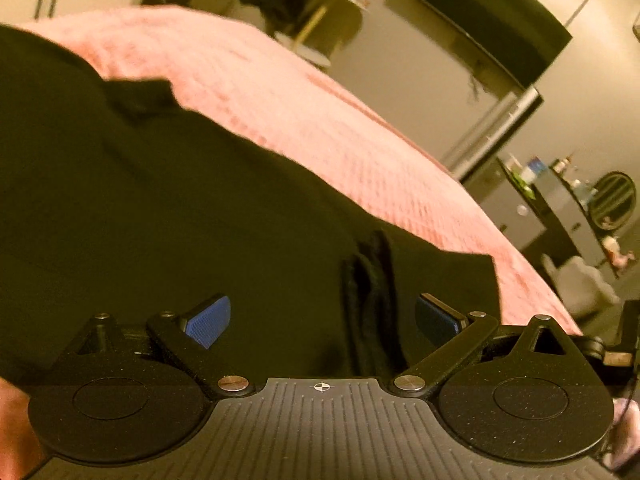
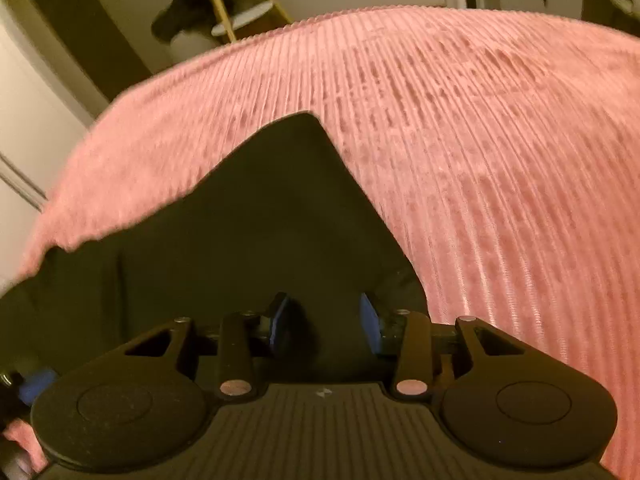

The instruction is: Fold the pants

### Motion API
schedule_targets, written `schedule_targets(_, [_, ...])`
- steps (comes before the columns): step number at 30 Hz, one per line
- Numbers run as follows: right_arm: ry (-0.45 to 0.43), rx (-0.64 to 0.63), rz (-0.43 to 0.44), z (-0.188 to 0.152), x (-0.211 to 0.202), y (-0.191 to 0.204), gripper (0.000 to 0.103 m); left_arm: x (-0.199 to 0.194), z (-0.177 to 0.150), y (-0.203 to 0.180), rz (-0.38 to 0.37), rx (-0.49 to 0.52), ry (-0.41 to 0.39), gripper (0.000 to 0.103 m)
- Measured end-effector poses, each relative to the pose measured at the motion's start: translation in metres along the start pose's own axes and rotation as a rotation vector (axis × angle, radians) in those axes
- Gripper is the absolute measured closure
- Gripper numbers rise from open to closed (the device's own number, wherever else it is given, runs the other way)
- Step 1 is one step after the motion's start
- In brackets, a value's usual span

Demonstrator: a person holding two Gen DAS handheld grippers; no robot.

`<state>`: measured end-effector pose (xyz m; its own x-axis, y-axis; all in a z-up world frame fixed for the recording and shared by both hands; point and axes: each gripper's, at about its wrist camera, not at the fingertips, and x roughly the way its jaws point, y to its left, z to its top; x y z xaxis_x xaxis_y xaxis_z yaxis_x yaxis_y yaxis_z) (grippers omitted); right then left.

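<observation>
your pants (image 1: 168, 208) are dark, almost black with an olive cast under this warm light, and they lie spread on the pink ribbed bedspread (image 1: 320, 120). through the left wrist view the cloth fills the lower left of the picture, mostly smooth, with one small flap turned up near its far edge and a bunched ridge of folds just ahead of your left gripper (image 1: 322, 320). the fabric's long run goes from far left toward near right, its edge slanting down along the bedspread to a squared-off corner at the right.

through the right wrist view the pants (image 2: 248, 232) narrow to a pointed corner aimed away from you, with a ragged edge trailing off to the left and a cleaner edge down the right side. the blur here is heavy, so you cannot tell whether that point is a leg end or a folded corner.

your left gripper's fingers stand wide apart above the cloth, the bunched ridge between them but untouched by the blue pads (image 1: 210, 320). your right gripper (image 2: 326, 320) has its fingers partly apart over the dark fabric, pads not pressing anything.
</observation>
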<state>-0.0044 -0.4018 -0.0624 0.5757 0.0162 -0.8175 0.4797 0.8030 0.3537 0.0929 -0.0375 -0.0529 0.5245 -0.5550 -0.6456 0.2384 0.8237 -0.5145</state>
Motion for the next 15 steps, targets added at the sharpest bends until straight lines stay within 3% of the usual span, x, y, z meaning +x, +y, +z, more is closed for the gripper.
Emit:
schedule_targets(1, [0.004, -0.021, -0.011, 0.000, 0.000, 0.004, 0.062, 0.005, 0.000, -0.003, -0.013, 0.000, 0.018, 0.002])
schedule_targets(3, [0.005, -0.081, -0.018, -0.004, 0.005, 0.018, 0.044, 0.014, 0.001, -0.013, -0.047, 0.016, 0.056, 0.002])
schedule_targets(4, [0.005, -0.109, -0.015, -0.005, 0.006, 0.023, 0.041, 0.019, 0.001, -0.018, -0.058, 0.025, 0.068, 0.001])
schedule_targets(7, [0.004, -0.132, -0.024, -0.005, 0.005, 0.023, 0.038, 0.043, 0.003, -0.028, -0.035, 0.029, 0.137, 0.001])
schedule_targets(10, [-0.013, -0.075, 0.021, -0.001, 0.007, 0.009, 0.038, 0.057, 0.005, -0.028, -0.067, -0.015, 0.148, 0.002])
schedule_targets(11, [-0.022, -0.046, 0.043, -0.001, 0.007, 0.005, 0.038, 0.059, 0.007, -0.026, -0.085, -0.031, 0.155, 0.008])
schedule_targets(12, [-0.031, -0.013, 0.071, -0.001, 0.006, -0.001, 0.037, 0.065, 0.009, -0.026, -0.092, -0.050, 0.165, 0.029])
schedule_targets(13, [-0.041, 0.026, 0.107, -0.001, 0.005, -0.009, 0.036, 0.070, 0.009, -0.027, -0.090, -0.071, 0.181, 0.040])
schedule_targets(15, [-0.057, 0.095, 0.172, 0.000, 0.006, -0.021, 0.035, 0.079, 0.009, -0.026, -0.083, -0.119, 0.200, 0.045])
